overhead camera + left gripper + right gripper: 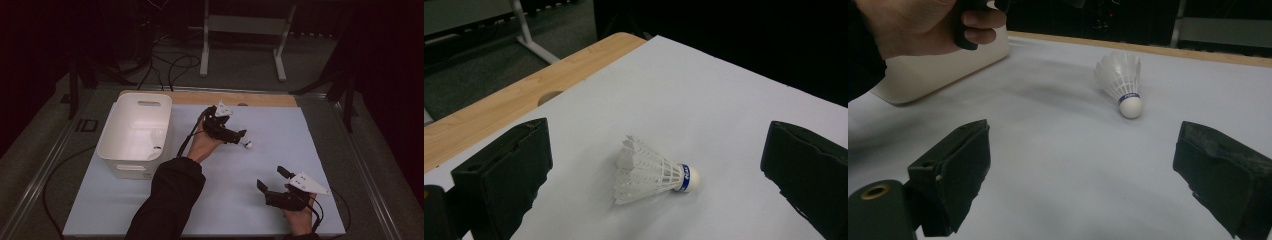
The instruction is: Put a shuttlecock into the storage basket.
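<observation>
**Shuttlecock on the sheet, both grippers open**

Your left gripper (243, 138) is out over the middle of the pale sheet (280, 130), with its jaws spread wide and nothing between them. From the left gripper view the shuttlecock (651, 172) lies on its side on the sheet, in the gap ahead of the two jaws and touching neither; its feathers point toward the wooden table edge (509, 100) and its cork tip with the blue band points the other way. In the high view it sits just past your left gripper's tips, near the sheet's centre.

Your right gripper (271, 179) is near the sheet's front right corner, well apart from the shuttlecock. Its jaws are also wide apart and hold nothing. The right gripper view has the shuttlecock farther off, cork end facing the camera, with your left hand (923, 25) at the upper left.

The white bin (135, 132) stands at the sheet's left side, just beside your left forearm.
</observation>
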`<state>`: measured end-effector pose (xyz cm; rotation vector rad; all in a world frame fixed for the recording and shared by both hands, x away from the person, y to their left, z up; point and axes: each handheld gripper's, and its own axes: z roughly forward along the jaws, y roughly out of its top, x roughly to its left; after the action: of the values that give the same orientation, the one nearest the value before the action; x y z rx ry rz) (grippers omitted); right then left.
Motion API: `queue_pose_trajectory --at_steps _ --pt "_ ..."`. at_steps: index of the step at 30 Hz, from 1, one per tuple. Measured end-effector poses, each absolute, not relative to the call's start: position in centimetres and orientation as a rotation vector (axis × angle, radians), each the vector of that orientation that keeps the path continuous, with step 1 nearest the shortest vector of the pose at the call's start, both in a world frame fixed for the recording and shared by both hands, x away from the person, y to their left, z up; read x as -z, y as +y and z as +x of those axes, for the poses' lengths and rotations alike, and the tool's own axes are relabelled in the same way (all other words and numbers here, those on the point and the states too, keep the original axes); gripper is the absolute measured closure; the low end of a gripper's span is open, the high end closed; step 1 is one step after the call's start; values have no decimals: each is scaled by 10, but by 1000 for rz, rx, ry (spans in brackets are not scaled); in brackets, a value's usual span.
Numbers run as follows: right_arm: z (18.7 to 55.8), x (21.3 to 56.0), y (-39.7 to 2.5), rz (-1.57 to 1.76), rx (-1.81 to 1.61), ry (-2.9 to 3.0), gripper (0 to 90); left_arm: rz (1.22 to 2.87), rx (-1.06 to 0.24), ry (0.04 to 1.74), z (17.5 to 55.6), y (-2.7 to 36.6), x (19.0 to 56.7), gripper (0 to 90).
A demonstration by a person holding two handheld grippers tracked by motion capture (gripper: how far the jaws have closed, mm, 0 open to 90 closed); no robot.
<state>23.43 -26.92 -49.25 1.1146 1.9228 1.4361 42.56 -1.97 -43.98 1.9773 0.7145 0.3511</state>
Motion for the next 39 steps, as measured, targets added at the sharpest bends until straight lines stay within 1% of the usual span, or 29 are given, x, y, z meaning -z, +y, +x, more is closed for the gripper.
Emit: queue_pose_trajectory --at_steps 39 --pt "235 493 -269 1110 -1440 1927 81 2019 -338 744 436 -23 458 10"
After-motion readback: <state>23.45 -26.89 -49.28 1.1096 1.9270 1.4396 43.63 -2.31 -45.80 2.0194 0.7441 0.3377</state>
